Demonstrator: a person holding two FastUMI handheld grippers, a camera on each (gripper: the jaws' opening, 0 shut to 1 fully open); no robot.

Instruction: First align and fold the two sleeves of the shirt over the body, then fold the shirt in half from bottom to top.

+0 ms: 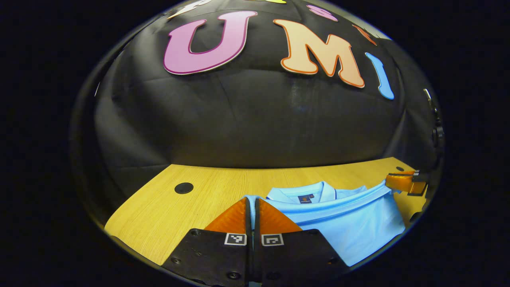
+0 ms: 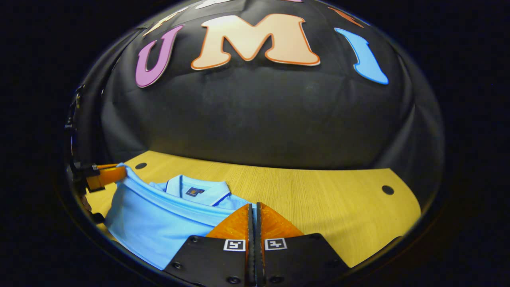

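Note:
A light blue polo shirt (image 1: pixel 350 227) lies on the wooden table (image 1: pixel 159 223), collar (image 1: pixel 306 193) toward the wall. Its lower edge is raised and stretched as a band above the body. In the left gripper view my left gripper (image 1: pixel 252 200) is shut on one corner of that edge, a strip of blue cloth showing between the fingers. Farther right, the right gripper (image 1: pixel 403 181) pinches the other corner. The right gripper view shows my right gripper (image 2: pixel 252 205) shut on the shirt (image 2: pixel 151 223) near the collar (image 2: pixel 199 188), with the left gripper (image 2: pixel 107 174) holding the far corner.
The table (image 2: pixel 326 199) runs back to the black cloth wall. Round dark holes sit in its top, one on the left (image 1: pixel 183 187) and one on the right (image 2: pixel 387 189). Bare wood lies on both sides of the shirt.

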